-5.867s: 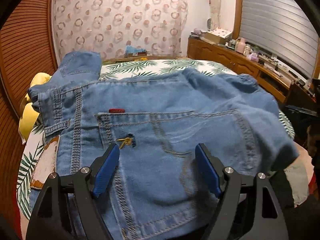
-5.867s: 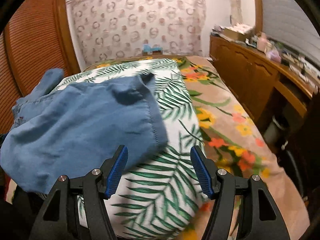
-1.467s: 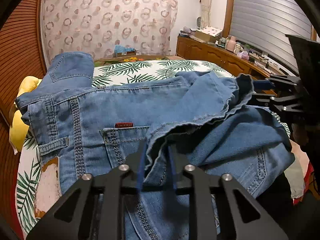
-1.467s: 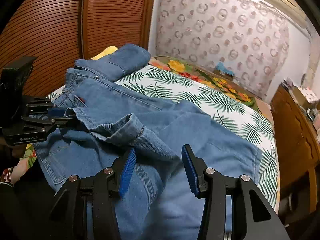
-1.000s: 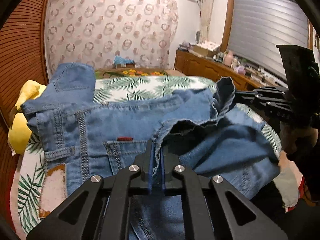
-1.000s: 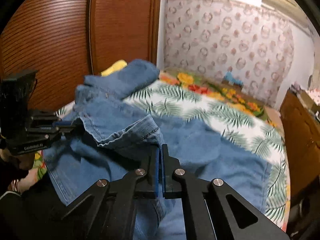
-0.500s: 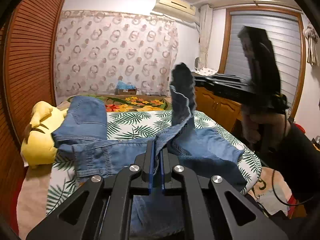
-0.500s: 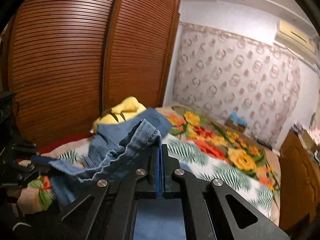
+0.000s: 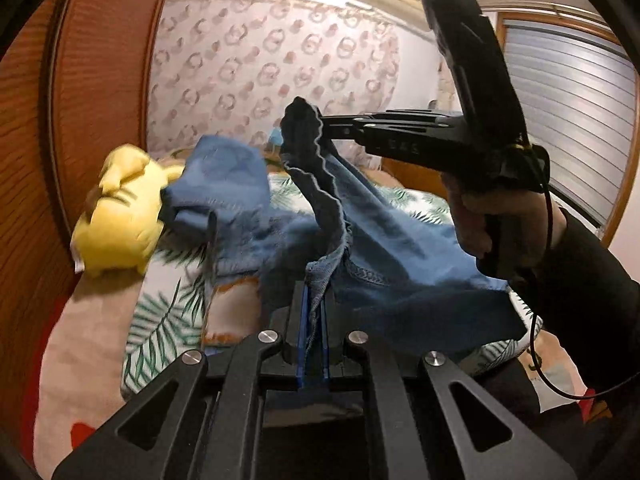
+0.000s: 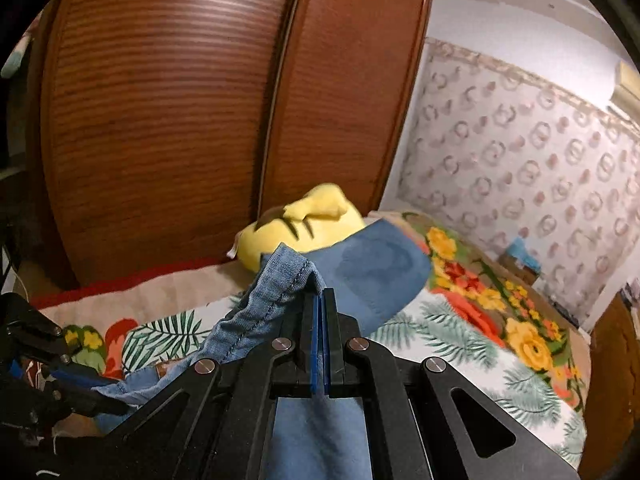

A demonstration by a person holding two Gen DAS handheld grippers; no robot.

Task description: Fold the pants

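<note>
The blue jeans [image 9: 384, 240] are lifted off the bed by one edge and hang in a loose sheet. My left gripper [image 9: 316, 294] is shut on the stitched hem at the near end. My right gripper [image 9: 320, 125], held by a hand [image 9: 500, 216], pinches the same edge higher up and further away. In the right wrist view the right gripper [image 10: 320, 298] is shut on a denim fold, and the jeans [image 10: 376, 276] trail down to the left gripper [image 10: 108, 396] at the lower left. The far part of the jeans still rests on the bed.
A yellow plush toy [image 9: 120, 216] lies at the bed's left side next to the jeans, also seen as the plush [image 10: 304, 220]. Brown slatted wardrobe doors [image 10: 160, 120] stand close behind it. The bed sheet [image 10: 460, 340] carries palm and flower prints. A dark sleeve [image 9: 580, 300] fills the right.
Both grippers, shut on the jeans' edge, have risen and swung left towards the wardrobe. More of the jeans has come off the bed and now hangs between them.
</note>
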